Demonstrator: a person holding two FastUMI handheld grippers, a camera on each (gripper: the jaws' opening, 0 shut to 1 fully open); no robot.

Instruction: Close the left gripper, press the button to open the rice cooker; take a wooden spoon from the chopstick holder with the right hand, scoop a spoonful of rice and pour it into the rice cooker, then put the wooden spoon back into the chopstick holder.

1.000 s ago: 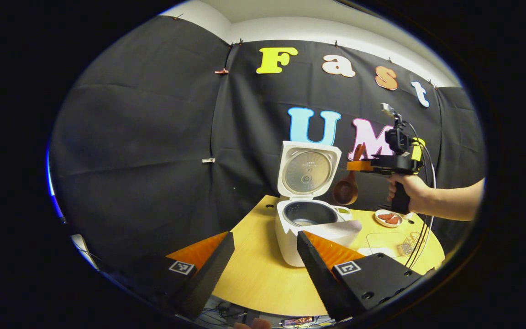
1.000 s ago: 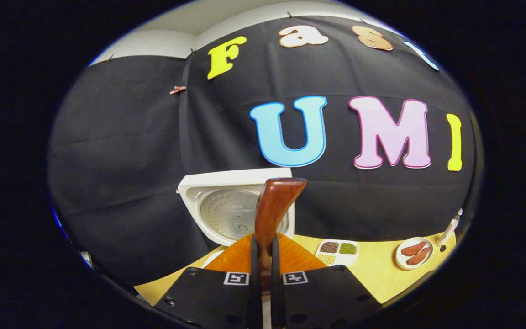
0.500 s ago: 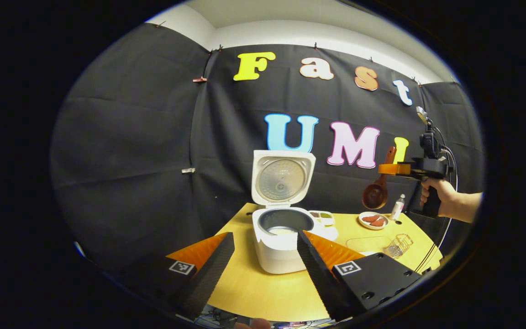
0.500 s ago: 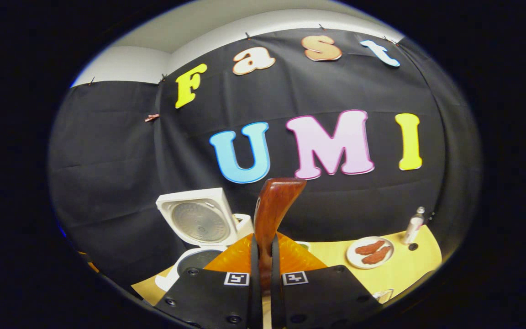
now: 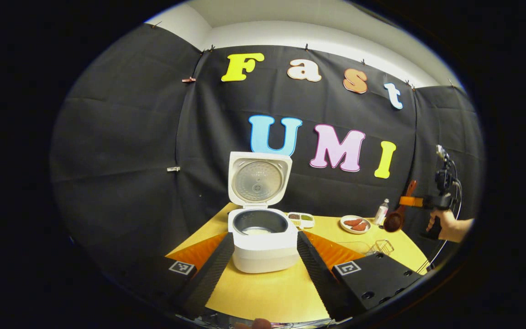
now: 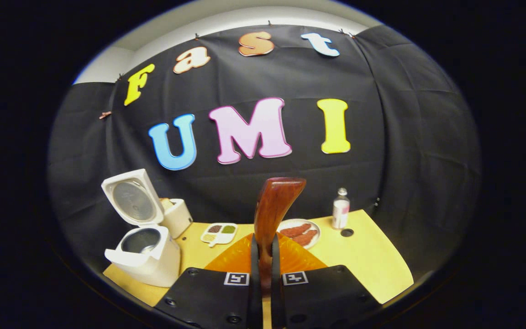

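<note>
The white rice cooker (image 5: 263,249) stands open on the yellow table (image 5: 267,292), lid (image 5: 258,180) upright, with a little white rice in its pot. My left gripper (image 5: 263,269) hangs open in front of it, a finger on either side of its base in the view, holding nothing. At the far right a hand holds my right gripper (image 5: 408,200) in the air, shut on the handle of the wooden spoon (image 5: 395,219), whose bowl hangs down. In the right gripper view the spoon handle (image 6: 274,205) rises between my shut right gripper (image 6: 263,274), and the cooker (image 6: 142,256) sits low left.
A wire basket (image 5: 381,246) sits near the table's right edge below the spoon. Behind it are a plate of sausages (image 5: 355,224), a small bottle (image 5: 381,211) and a divided dish of beans (image 5: 302,218). A white box (image 6: 176,217) stands behind the cooker.
My right gripper has carried the spoon from beside the cooker's lid to the right and lower, towards the table's right end. The left gripper view has swung so the cooker sits centred between its fingers.
</note>
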